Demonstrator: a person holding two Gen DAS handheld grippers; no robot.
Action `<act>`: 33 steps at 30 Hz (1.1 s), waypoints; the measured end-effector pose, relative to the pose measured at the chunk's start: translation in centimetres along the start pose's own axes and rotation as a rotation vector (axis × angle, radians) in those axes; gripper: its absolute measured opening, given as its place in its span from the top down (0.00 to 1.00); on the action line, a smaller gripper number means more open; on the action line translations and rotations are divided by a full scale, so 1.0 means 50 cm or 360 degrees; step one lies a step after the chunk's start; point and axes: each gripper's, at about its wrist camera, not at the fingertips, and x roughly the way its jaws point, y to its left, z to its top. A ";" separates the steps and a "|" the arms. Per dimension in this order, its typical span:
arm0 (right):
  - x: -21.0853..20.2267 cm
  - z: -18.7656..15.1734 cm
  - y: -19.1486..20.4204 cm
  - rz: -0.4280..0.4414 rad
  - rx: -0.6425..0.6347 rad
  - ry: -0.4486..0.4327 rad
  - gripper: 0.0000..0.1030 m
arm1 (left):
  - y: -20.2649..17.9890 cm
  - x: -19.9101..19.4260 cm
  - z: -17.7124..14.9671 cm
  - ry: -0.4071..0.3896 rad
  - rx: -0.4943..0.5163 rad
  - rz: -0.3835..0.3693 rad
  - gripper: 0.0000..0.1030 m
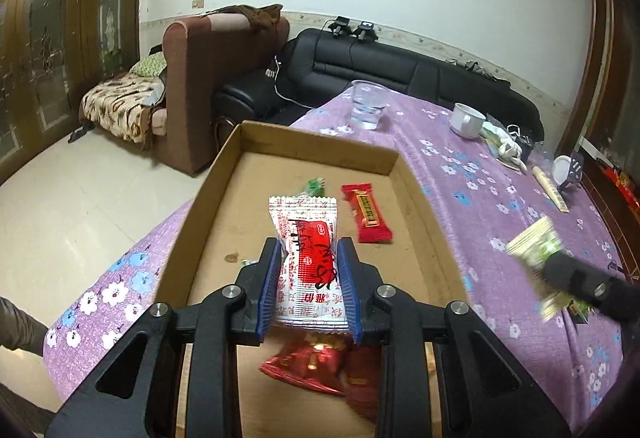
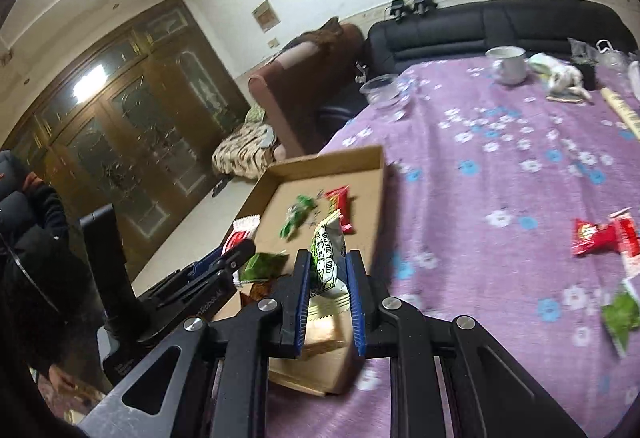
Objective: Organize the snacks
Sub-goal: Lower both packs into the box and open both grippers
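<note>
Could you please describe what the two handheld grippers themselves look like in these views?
Both the left gripper and right gripper are matte black plastic frames with triangular cut-outs and round silver bolts at the linkage joints. Their jaws carry ribbed blue pads. In the right wrist view, the left gripper's body bears faint pale lettering. No cables show.

Cardboard tray (image 1: 224, 174): open-topped, low-walled, reachable from above. Bare floor along left side and far end; red bar (image 1: 366, 212) and green wrapper (image 1: 316, 187) mid-floor, red packets (image 1: 316, 362) at near end. Purple tablecloth (image 2: 500, 174) right of tray: broad bare stretch, loose packets (image 2: 600, 238) beyond.
</note>
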 end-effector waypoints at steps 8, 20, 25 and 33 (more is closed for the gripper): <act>0.099 -0.004 0.012 -0.0016 0.0042 0.0120 0.83 | 0.044 0.028 -0.003 0.0083 -0.0075 -0.0074 0.74; 0.151 -0.040 0.026 -0.0062 -0.0104 0.0136 0.83 | 0.030 0.048 -0.010 0.0130 -0.0026 -0.0153 0.74; 0.149 -0.051 0.040 -0.0064 -0.0176 0.0128 0.82 | 0.027 0.052 -0.009 0.0147 -0.0031 -0.0171 0.74; 0.154 -0.057 0.036 -0.0070 -0.0175 0.0143 0.80 | 0.016 0.054 -0.012 0.0164 0.0021 -0.0207 0.74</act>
